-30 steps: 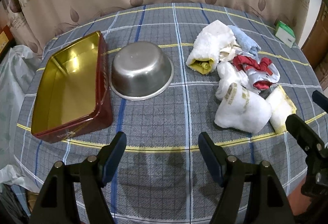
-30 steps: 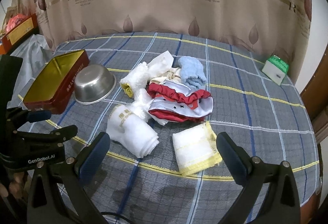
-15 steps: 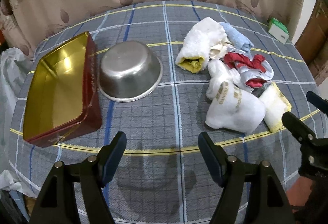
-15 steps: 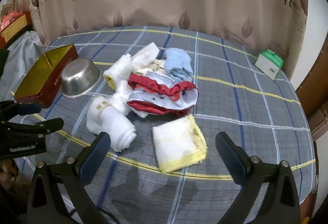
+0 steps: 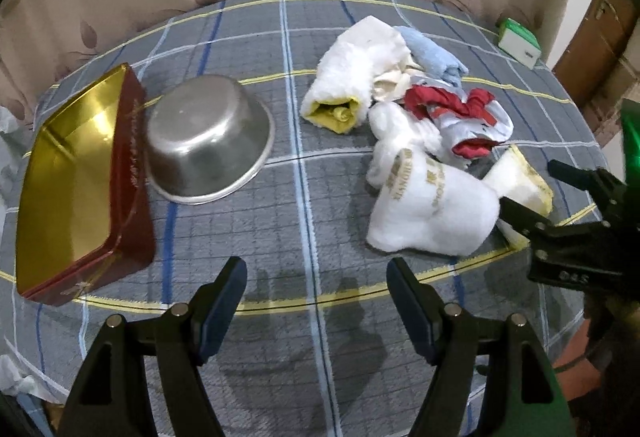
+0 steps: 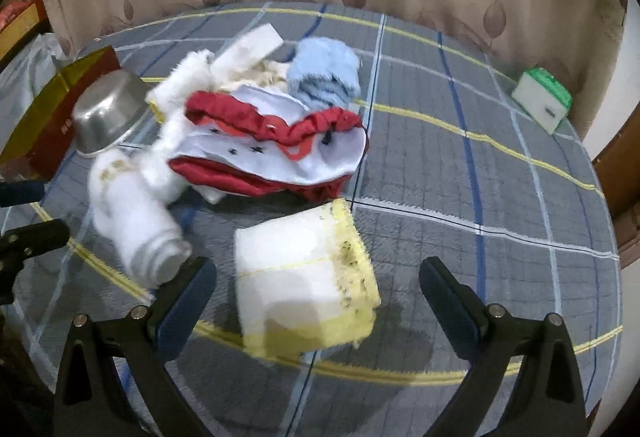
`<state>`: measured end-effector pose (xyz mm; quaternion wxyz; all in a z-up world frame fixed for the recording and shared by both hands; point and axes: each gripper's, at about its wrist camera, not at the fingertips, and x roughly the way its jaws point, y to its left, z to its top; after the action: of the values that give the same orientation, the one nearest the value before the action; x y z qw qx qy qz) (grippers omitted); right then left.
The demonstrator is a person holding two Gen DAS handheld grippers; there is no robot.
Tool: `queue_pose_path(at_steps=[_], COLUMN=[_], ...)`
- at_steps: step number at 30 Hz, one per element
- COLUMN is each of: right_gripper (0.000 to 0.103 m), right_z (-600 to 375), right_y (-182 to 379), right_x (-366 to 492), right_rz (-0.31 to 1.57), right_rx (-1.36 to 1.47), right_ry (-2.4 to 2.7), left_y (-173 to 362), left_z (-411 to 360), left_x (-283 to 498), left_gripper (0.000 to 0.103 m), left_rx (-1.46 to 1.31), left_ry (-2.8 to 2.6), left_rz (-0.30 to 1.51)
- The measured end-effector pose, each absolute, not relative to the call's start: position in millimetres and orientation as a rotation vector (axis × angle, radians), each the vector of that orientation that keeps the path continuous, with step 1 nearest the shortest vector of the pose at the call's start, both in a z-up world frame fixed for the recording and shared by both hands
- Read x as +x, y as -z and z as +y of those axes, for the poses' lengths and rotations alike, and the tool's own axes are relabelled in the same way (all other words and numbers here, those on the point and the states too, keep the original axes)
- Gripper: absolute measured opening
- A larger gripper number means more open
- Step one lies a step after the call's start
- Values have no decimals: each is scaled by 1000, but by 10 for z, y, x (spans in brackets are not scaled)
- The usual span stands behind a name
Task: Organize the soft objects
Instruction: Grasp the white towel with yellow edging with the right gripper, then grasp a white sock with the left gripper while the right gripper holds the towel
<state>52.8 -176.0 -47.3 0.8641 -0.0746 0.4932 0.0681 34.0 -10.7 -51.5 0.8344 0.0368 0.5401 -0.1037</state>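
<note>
Left gripper is being held above the near edge of the table, jaws wide apart, nothing between them. Right gripper is being held over the near right part of the table, jaws also spread wide, with the folded white towel with yellow trim sitting between the fingers but not being touched, as far as can be seen.

Soft objects are being left in a loose pile right of the table's centre:
- rolled white towel with gold lettering, nearest the near edge, just beside the folded one
- red-and-white cloth, behind both, touching the pile
- fluffy white towel with a yellow core, toward the centre
- light blue cloth, on the far side of the pile

Metal bowl is lying upside down left of centre, touching the side wall of the open red tin with gold interior at the left edge. Tin is being shown with nothing inside. Green-and-white box is sitting near the far right edge, well apart from the pile. Right-wrist view is blurred on its left side.
</note>
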Motion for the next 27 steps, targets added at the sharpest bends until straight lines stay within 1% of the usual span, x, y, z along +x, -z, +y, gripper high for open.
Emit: queue_pose_path(at_steps=[1, 4, 6, 7, 9, 13, 16, 20, 27], right_gripper=[100, 94, 85, 74, 68, 64, 64, 64, 65], right_z=[-1775, -1785, -1793, -1798, -1802, -1789, -1832, -1896, -2038], right_y=[508, 600, 646, 663, 698, 683, 691, 686, 687], right_x=[552, 610, 631, 635, 641, 618, 608, 630, 621], right_rz=[1039, 1052, 1061, 1063, 1069, 1040, 1024, 1047, 1058], right_rx=[-154, -158, -138, -123, -92, -93, -72, -60, -25], right_ry=[-137, -139, -162, -167, -187, -171, -161, -145, -116], left_y=[524, 548, 570, 576, 580, 581, 528, 443, 424], left_z=[-130, -196, -228, -252, -282, -328, -374, -470, -606], left_x=[345, 362, 381, 391, 400, 426, 446, 506, 724], left_gripper=[74, 74, 74, 74, 74, 74, 74, 74, 74], left_rx=[86, 96, 88, 85, 77, 48, 11, -13, -43], left_ry=[230, 270, 296, 313, 346, 394, 410, 402, 389], left_rz=[1146, 1151, 1162, 1164, 1172, 1198, 1215, 1231, 1249])
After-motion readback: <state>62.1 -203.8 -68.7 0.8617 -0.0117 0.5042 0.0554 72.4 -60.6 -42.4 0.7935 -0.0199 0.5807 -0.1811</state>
